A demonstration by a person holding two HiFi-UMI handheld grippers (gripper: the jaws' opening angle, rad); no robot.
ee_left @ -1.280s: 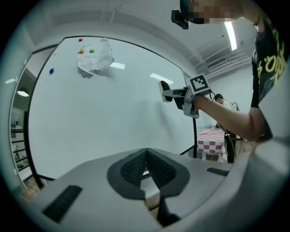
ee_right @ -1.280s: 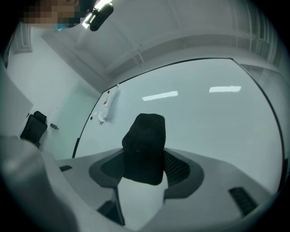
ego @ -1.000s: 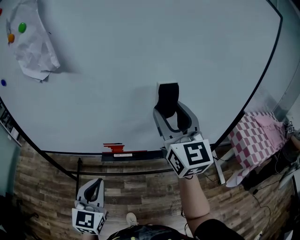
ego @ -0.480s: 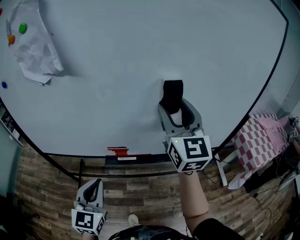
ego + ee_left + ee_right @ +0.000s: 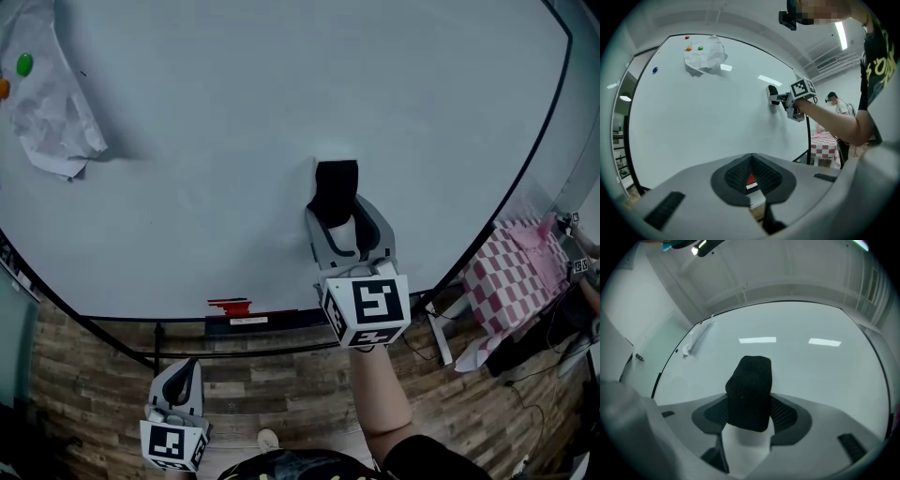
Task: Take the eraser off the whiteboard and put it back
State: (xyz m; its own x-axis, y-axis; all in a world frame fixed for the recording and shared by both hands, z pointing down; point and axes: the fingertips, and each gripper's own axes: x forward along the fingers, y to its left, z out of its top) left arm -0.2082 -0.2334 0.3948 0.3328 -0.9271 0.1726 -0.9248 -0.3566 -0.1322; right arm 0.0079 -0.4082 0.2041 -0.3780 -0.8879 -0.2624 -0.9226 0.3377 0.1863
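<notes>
Whiteboard [image 5: 234, 141], smooth and pale with a thin dark frame, fills the head view. Against its face stands the eraser [image 5: 336, 187], a black, rounded block with a white base. The right gripper [image 5: 339, 217] has its jaws closed on the eraser's two sides, spread wide by its bulk. Its marker cube [image 5: 366, 309] faces the camera.

The right gripper view alone gives the close detail: the eraser [image 5: 751, 380] has a matt, felt-like face, and ribbed dark pads [image 5: 786, 412] press on its flanks.

The left gripper view alone gives the side profile, with the eraser [image 5: 772, 95] at the board's face; true contact cannot be judged. It also shows a second person [image 5: 839, 110] in the background.

The left gripper [image 5: 186, 370] hangs low over the wood-plank floor [image 5: 281, 394], well apart from the board. Its jaws meet at the tips and hold nothing [image 5: 751, 173].

Only the head view shows the red marker [image 5: 228, 304] on the board's ledge and the pink checked cloth [image 5: 511, 281]. Crumpled white paper [image 5: 52, 122] is pinned under a green magnet [image 5: 24, 65].
</notes>
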